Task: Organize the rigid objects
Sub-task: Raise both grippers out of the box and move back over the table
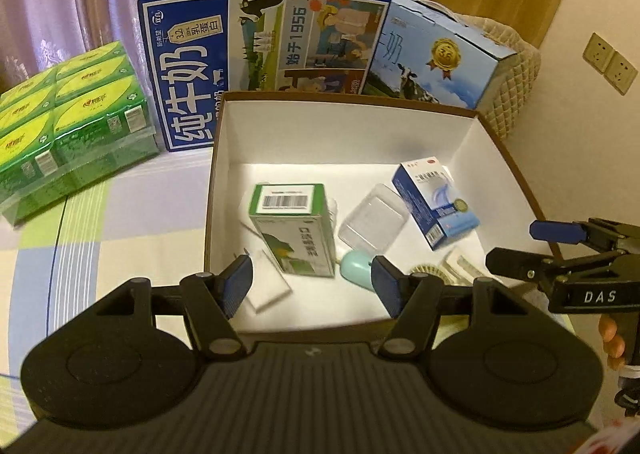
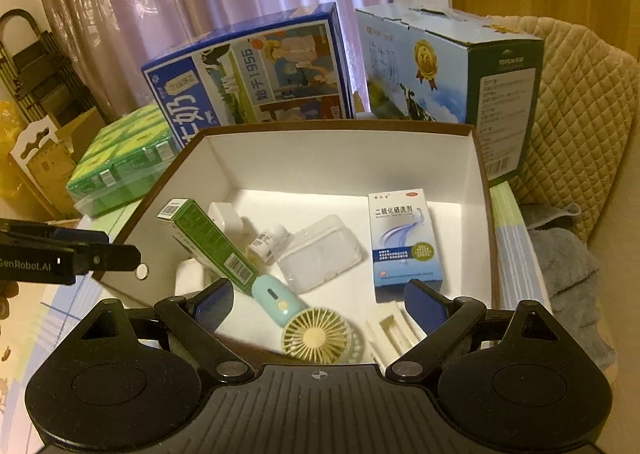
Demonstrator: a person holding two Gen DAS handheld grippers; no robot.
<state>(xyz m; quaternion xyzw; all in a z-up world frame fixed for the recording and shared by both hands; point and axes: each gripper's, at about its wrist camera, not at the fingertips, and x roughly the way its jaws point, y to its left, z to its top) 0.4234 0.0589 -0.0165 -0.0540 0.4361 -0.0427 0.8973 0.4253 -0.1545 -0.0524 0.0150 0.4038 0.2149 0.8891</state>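
I hold my left gripper (image 1: pixel 312 286) and my right gripper (image 2: pixel 318 306) above the near edge of the open box (image 2: pixel 478 174), both with jaws wide and nothing between them. The rigid things lie inside on the white floor: the green carton (image 1: pixel 294 230) leaning at the left, the blue-and-white medicine box (image 2: pixel 404 238) flat at the right, the clear plastic case (image 2: pixel 320 256) between them, a small white bottle (image 2: pixel 266 242) just beside the green carton, and the hand fan (image 2: pixel 308 330) nearest to me.

I judge the cartons to be light and stiff, but thin — too much squeeze would dent them, so I would take them across the narrow sides. The clear case looks smooth and may slip. The fan I would grip by its mint handle (image 2: pixel 274 296), not by the ribbed head, which seems fragile.
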